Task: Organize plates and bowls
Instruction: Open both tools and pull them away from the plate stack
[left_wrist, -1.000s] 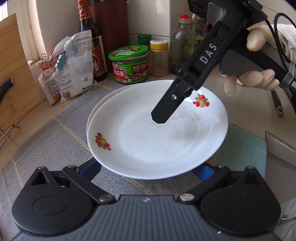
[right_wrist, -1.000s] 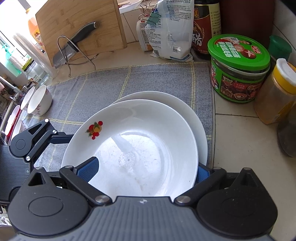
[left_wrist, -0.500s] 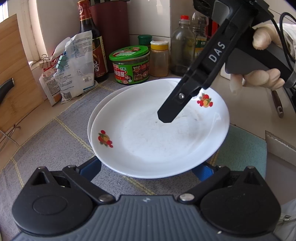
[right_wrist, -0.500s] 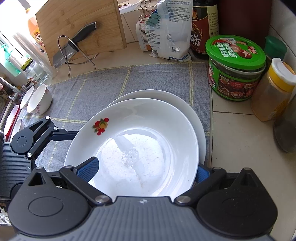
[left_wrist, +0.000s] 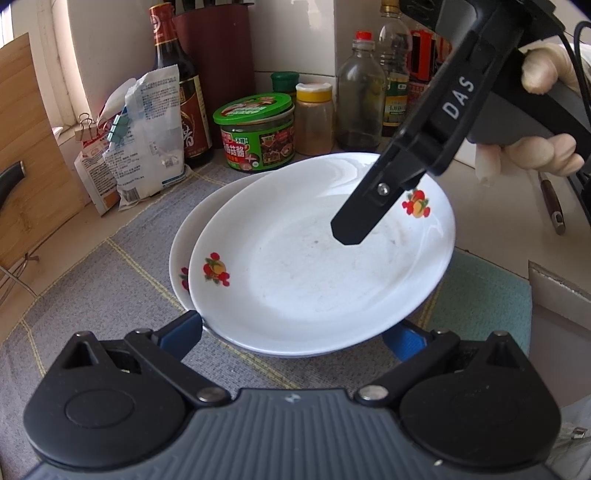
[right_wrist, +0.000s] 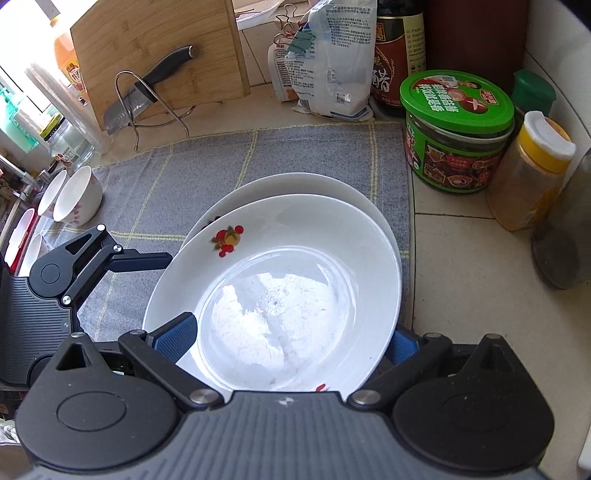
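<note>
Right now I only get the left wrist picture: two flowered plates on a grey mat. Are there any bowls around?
Observer: Yes. The right wrist view shows two small white bowls side by side near the left edge of the grey mat.
Operator: And the dark handle at my left edge, what is it?
Observer: It belongs to a kitchen knife, blade pointing down, propped against the wooden board.
</note>
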